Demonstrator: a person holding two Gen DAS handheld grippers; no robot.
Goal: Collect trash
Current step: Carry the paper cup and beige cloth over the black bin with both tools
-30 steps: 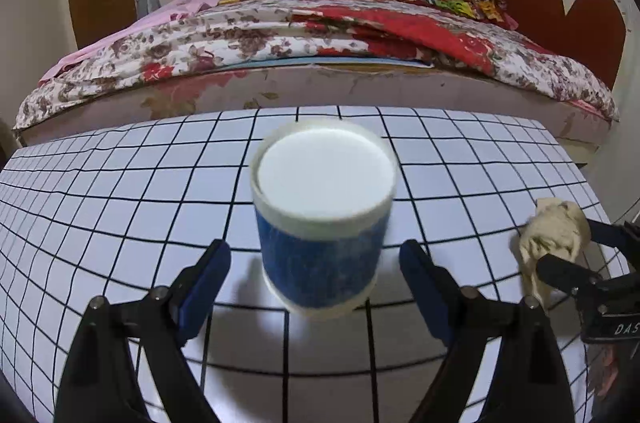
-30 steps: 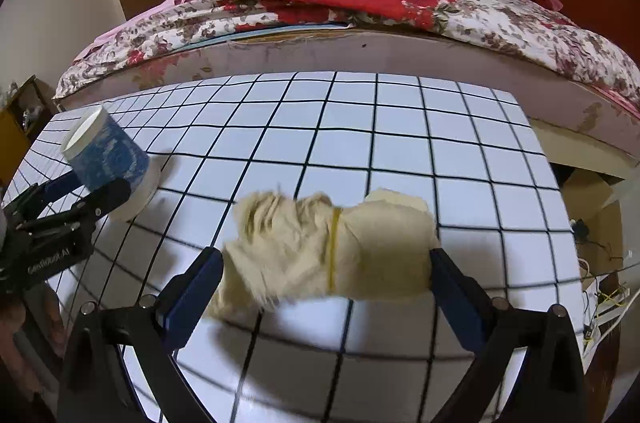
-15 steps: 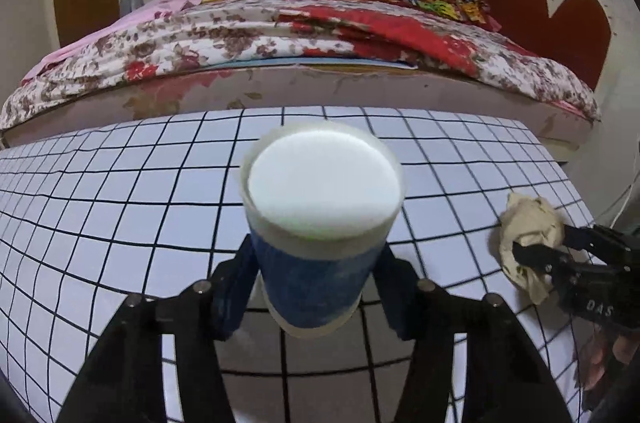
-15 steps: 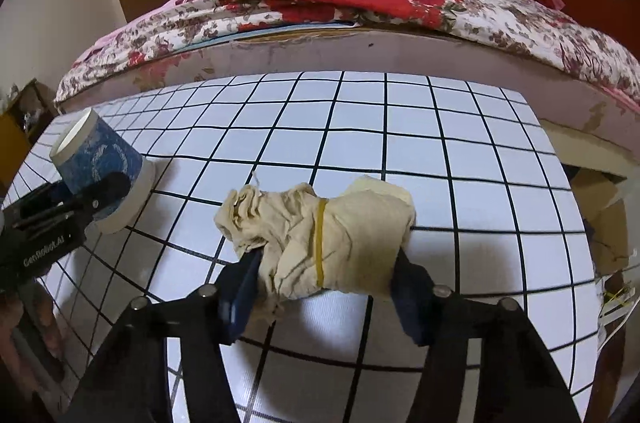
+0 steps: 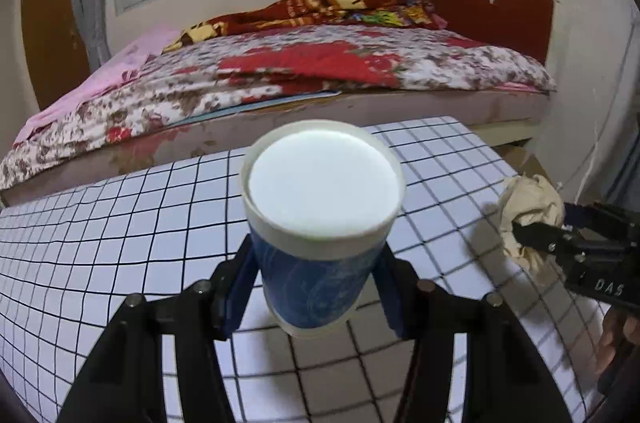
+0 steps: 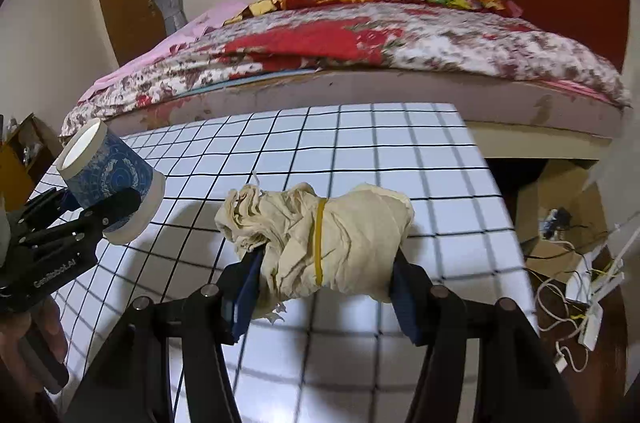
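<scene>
My left gripper (image 5: 316,287) is shut on an upside-down blue paper cup (image 5: 320,247) with a white base and holds it lifted above the grid-patterned table (image 5: 120,223). The cup also shows at the left of the right wrist view (image 6: 110,179). My right gripper (image 6: 324,287) is shut on a crumpled beige paper wad (image 6: 320,243) bound with a yellow rubber band, also lifted off the table. The wad shows at the right of the left wrist view (image 5: 528,207).
A bed (image 6: 360,55) with a floral cover runs along the table's far edge. Past the table's right edge lie a cardboard box (image 6: 560,191) and tangled cables with a power strip (image 6: 592,311) on the floor.
Both grippers closed on their objects, then lifted them off the table. The cup and the wad now hang above the surface and the views have tilted upward.
</scene>
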